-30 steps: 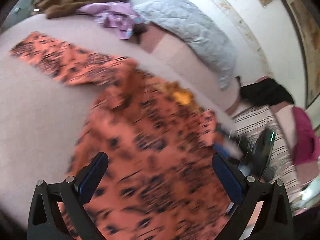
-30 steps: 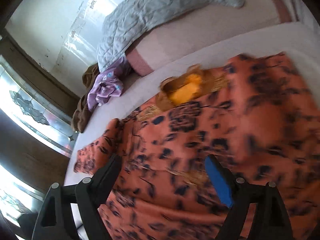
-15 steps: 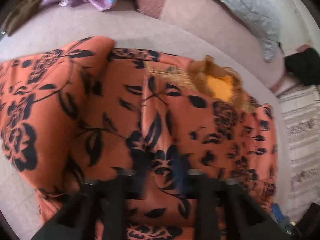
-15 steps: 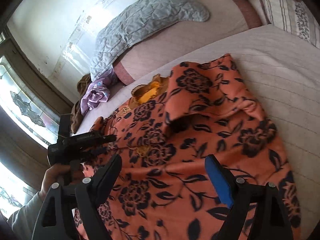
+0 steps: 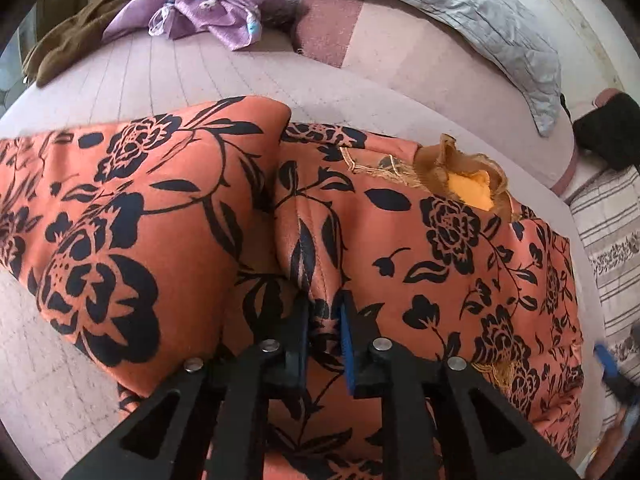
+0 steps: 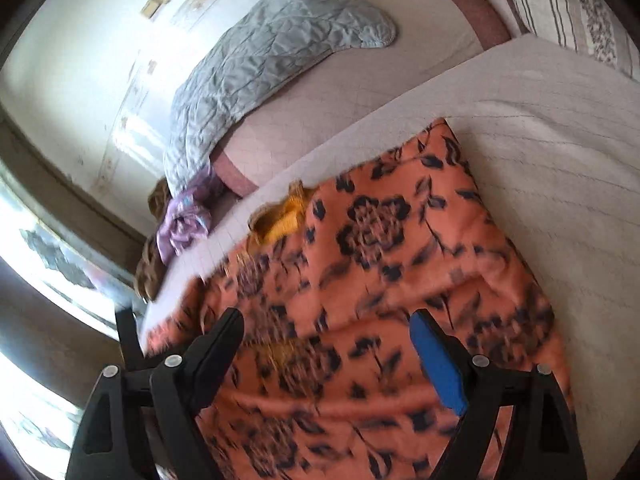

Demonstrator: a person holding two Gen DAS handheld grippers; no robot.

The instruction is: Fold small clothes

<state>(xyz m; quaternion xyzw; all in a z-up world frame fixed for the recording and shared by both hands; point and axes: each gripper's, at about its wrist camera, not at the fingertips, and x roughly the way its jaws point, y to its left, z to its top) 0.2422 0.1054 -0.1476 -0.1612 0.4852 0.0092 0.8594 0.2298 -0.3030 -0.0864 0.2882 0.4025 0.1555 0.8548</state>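
Two grippers over orange floral garment (image 5: 460, 264), spread on pale quilted bed (image 5: 200, 76). Left gripper (image 5: 323, 316): 1 s ago wide apart above cloth, now pinched narrow on raised fold near garment's middle. Sleeve, then stretched out to left, now lies doubled back over body. Right gripper (image 6: 328, 344) jaws wide as before, nothing held, hovering over garment's near part; view motion-blurred. Purple cloth (image 5: 208, 8) + grey quilt (image 5: 460, 8) behind.
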